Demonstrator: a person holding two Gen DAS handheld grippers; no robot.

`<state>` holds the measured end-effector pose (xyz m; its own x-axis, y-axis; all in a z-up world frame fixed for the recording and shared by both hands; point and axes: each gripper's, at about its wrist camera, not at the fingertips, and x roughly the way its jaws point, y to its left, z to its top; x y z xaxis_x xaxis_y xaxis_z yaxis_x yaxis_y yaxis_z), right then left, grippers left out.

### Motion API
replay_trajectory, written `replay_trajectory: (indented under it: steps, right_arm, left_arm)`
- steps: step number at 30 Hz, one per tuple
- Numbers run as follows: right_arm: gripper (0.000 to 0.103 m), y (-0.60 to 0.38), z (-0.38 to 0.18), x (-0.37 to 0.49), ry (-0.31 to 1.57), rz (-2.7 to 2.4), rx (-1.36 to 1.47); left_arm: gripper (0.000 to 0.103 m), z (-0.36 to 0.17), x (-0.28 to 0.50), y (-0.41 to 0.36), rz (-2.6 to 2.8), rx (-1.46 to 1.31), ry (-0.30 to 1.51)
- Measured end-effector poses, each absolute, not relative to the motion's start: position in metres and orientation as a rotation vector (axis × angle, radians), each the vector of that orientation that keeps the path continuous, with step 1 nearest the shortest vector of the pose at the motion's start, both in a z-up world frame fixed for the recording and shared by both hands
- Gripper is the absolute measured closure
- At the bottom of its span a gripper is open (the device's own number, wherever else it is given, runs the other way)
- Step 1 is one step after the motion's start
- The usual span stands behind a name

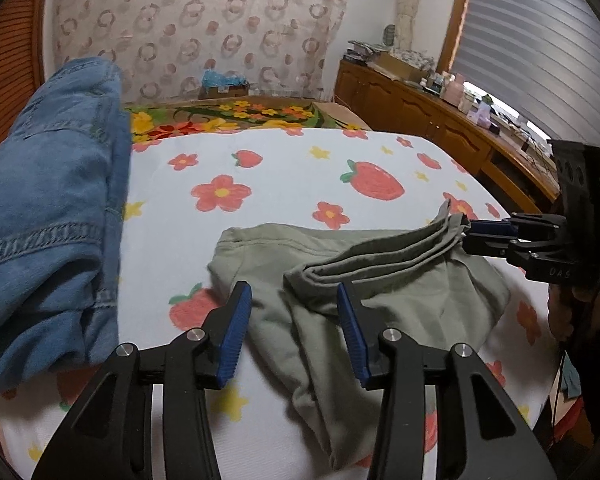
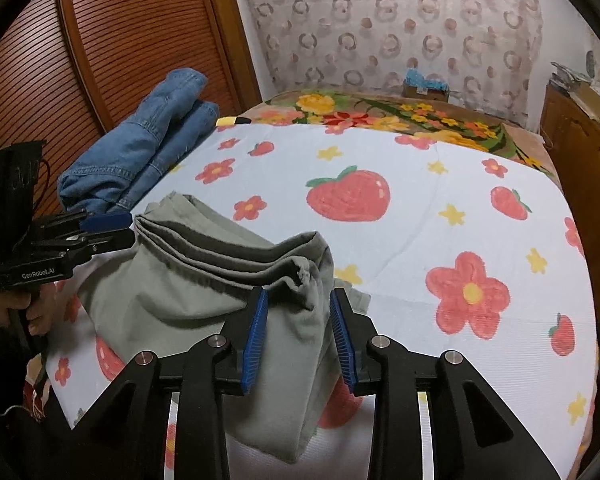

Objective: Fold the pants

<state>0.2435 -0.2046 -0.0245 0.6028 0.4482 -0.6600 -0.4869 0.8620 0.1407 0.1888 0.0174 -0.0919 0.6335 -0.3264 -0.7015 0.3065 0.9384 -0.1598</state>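
On the strawberry-print bed sheet [image 2: 440,216] lie sage-green cotton pants [image 2: 204,292], hem layers raised, left tool [image 2: 112,230] and right tool [image 1: 470,234] each apparently pinching a hem corner; carry both level, keeping edges aligned, away from the folded blue jeans [image 2: 148,148].

Pants [image 2: 188,292] lie on the bedsheet [image 2: 420,216]; jeans [image 2: 148,152] lie behind-left, at its edge.
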Motion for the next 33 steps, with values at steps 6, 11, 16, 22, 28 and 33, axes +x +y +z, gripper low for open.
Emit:
replay_trajectory:
  steps: [6,11,16,22,28,33]
  right_arm:
    - [0.07,-0.205,-0.03,0.248,0.768,0.538,-0.056]
    - [0.069,-0.209,-0.034,0.248,0.782,0.534,-0.052]
    - [0.069,-0.208,-0.037,0.246,0.789,0.539,-0.069]
    - [0.069,-0.208,-0.04,0.246,0.795,0.533,-0.074]
    - [0.069,-0.208,-0.037,0.243,0.79,0.527,-0.08]
    - [0.069,-0.212,-0.028,0.225,0.765,0.517,-0.077]
  left_arm:
    - [0.066,-0.095,0.207,0.001,-0.389,0.042,0.843]
    - [0.08,-0.094,0.221,-0.007,-0.423,0.073,0.852]
    - [0.091,-0.089,0.227,-0.006,-0.435,0.078,0.831]
    - [0.091,-0.077,0.227,-0.001,-0.396,0.063,0.798]
    - [0.069,-0.081,0.223,0.0,-0.379,0.057,0.818]
    - [0.023,-0.076,0.205,0.006,-0.396,0.012,0.801]
